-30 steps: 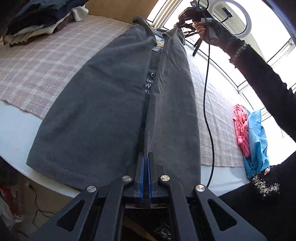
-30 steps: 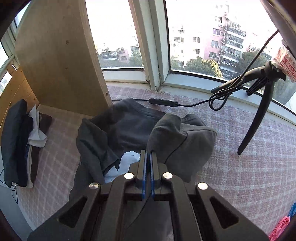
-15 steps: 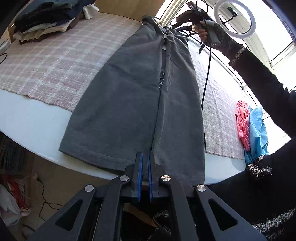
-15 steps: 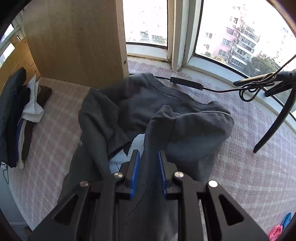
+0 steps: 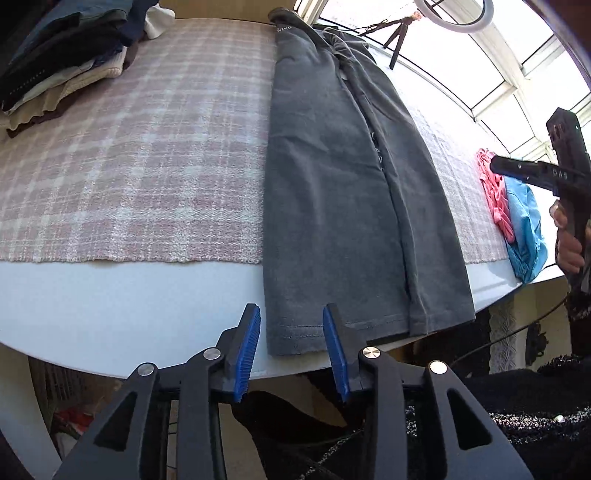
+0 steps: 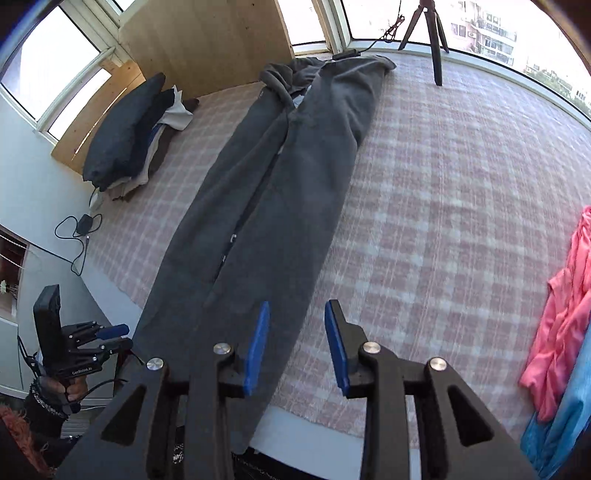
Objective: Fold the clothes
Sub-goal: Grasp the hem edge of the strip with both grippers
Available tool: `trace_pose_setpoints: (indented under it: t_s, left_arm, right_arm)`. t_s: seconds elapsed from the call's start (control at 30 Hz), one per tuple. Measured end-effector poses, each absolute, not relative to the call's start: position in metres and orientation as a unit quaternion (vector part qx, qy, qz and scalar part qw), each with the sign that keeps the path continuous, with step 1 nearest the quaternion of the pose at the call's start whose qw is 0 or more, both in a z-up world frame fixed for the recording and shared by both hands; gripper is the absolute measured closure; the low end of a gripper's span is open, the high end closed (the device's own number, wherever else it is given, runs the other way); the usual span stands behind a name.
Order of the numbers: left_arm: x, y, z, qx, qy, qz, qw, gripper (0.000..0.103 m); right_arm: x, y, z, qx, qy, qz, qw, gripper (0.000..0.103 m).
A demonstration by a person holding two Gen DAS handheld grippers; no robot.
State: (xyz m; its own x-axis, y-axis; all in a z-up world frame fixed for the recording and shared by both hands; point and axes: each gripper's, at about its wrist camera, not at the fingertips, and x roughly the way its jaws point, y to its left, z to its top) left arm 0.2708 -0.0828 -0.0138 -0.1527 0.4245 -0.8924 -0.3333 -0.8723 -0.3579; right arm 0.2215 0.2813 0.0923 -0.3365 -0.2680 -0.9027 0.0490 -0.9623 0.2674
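Pink-and-white checked cloth [image 5: 147,155] covered most of a white table [image 5: 110,295]. A ring light [image 5: 454,14] on a black tripod [image 6: 428,33] stood at the far edge by the windows [image 6: 480,22]. A wooden panel [image 6: 207,40] stood in the corner. A black cable with adapter [image 6: 83,225] lay at the table's edge.

The grey garment [image 5: 332,206] is matt, soft knit cloth. It lies on a coarse woven plaid tablecloth [image 5: 147,155]. The white tabletop [image 5: 129,295] looks smooth.
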Motion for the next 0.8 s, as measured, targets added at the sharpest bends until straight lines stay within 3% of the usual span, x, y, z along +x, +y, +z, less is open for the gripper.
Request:
trace_pose_setpoints:
  t_s: [0.17,0.23,0.27,0.43,0.53,0.67,0.8]
  left_arm:
    - [0.267,-0.070,-0.025,-0.610,0.004,0.725,0.320,0.072]
    - [0.268,-0.066,-0.023,-0.601,0.031,0.722,0.341,0.086]
    - [0.269,-0.064,-0.021,-0.591,0.048,0.724,0.353,0.098]
    - [0.277,-0.077,-0.022,-0.587,0.064,0.727,0.351,0.098]
    - [0.273,-0.085,-0.024,-0.594,0.033,0.726,0.345,0.095]
    - [0.269,-0.092,-0.019,-0.586,0.012,0.738,0.334,0.050]
    - [0.264,-0.079,-0.033,-0.603,0.003,0.721,0.341,0.054]
  right_arm:
    - [0.284,0.231,0.057,0.579,-0.159,-0.797,0.067,0.072]
    - [0.293,0.207,0.050,0.578,-0.179,-0.792,0.086,0.072]
    - [0.295,0.195,0.048,0.578,-0.168,-0.794,0.087,0.072]
    - [0.298,0.179,0.037,0.584,-0.118,-0.802,0.030,0.072]
    - [0.304,0.204,0.031,0.583,-0.135,-0.801,-0.022,0.072]
    - [0.311,0.217,0.021,0.587,-0.152,-0.795,-0.034,0.066]
    - [0.312,0.212,0.012,0.588,-0.128,-0.799,-0.022,0.064]
